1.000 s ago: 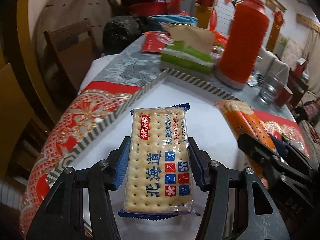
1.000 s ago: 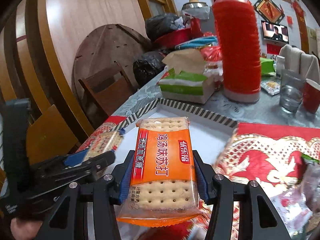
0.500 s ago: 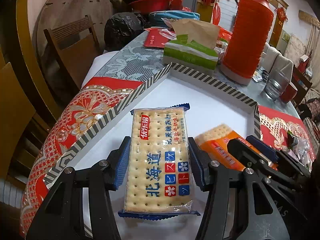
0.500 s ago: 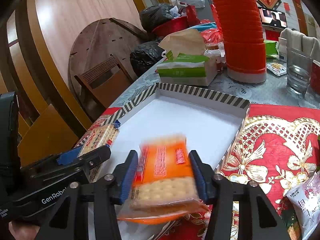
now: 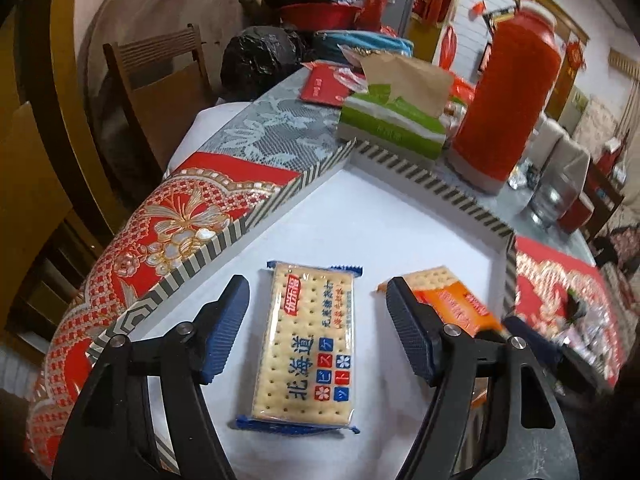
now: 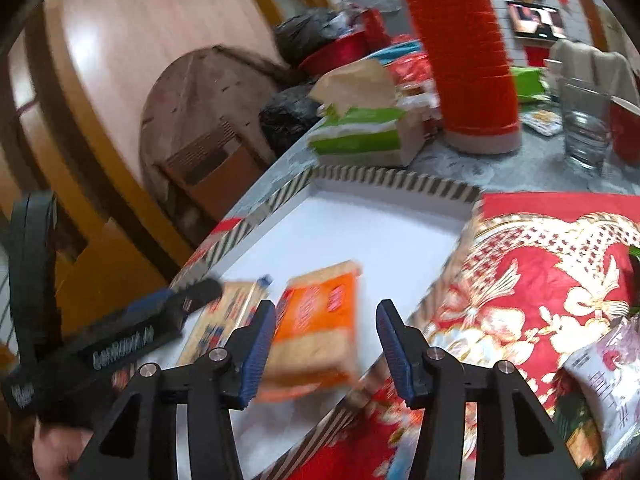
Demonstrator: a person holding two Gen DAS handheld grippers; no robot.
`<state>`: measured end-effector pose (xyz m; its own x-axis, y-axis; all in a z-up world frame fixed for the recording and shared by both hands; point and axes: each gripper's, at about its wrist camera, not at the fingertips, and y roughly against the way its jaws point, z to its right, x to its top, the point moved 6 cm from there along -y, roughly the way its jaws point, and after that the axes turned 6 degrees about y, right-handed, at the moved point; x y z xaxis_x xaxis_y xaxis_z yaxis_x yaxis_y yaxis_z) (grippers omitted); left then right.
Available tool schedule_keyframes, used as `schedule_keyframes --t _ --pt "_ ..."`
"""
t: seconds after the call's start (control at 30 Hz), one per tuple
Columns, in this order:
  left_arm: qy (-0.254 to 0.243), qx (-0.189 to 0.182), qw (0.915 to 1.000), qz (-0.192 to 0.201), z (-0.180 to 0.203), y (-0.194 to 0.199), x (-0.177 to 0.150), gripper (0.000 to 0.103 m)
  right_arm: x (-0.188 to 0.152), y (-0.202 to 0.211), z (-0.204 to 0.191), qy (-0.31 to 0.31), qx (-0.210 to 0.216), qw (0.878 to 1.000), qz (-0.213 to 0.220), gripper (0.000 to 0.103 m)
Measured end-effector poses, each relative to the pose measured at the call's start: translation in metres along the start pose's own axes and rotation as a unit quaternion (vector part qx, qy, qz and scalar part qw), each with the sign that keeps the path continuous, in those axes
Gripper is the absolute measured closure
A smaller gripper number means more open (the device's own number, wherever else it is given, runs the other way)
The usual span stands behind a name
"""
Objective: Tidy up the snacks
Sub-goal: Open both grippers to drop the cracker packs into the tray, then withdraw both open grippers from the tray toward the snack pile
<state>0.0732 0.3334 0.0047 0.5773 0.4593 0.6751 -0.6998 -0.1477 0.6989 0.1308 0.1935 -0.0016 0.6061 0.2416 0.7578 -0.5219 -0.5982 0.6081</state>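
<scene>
Left wrist view: the left gripper [image 5: 316,336] stands released, its jaws having just been opening, and the blue cracker packet [image 5: 306,350] lies flat between them on the white floor of the striped tray [image 5: 432,188], touching neither pad. The packet's long axis runs from 6 to 12 o'clock, in line with the fingers, so a straight pull back toward 6 should clear it. The orange cracker packet [image 5: 448,300] lies at 3 o'clock of the blue one, just beside it, angled toward 11.

Right wrist view: the picture is blurred. The right gripper [image 6: 326,344] has its jaws parted; the orange cracker packet [image 6: 320,320] sits in the tray toward the left pad, at about 10 o'clock from the gap. The right pad is clear of it; whether the left pad touches it I cannot tell. The left gripper [image 6: 168,312] reaches in from 9 o'clock over the blue packet [image 6: 228,312].
</scene>
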Motion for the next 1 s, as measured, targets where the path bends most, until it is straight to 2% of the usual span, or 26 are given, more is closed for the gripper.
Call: schedule_keyframes --t 0.1,0.13,0.2,0.27,0.5,1.0 --pt "0.019 -0.001 0.9998 0.011 -0.006 0.005 0.005 0.032 -0.006 0.013 -0.003 0.038 -0.072 0.997 0.007 0.051" --pt "0.024 -0.001 0.9996 0.014 -0.009 0.006 0.006 0.032 -0.008 0.015 -0.001 0.037 -0.080 0.996 0.005 0.048" --pt "0.028 0.002 0.9995 0.014 -0.011 0.006 0.008 0.032 -0.014 0.014 0.001 0.040 -0.094 0.995 -0.011 0.047" --pt "0.024 0.007 0.9996 0.016 -0.011 0.006 0.007 0.032 -0.020 0.007 0.004 0.070 -0.139 0.987 -0.039 0.047" --pt "-0.005 0.040 0.9986 0.035 -0.007 0.009 0.006 0.032 -0.023 0.011 0.013 0.084 -0.157 0.983 -0.053 0.044" --pt "-0.026 0.058 0.9977 0.022 -0.003 -0.004 -0.002 0.032 -0.034 0.037 0.043 0.051 -0.171 0.983 -0.051 0.038"
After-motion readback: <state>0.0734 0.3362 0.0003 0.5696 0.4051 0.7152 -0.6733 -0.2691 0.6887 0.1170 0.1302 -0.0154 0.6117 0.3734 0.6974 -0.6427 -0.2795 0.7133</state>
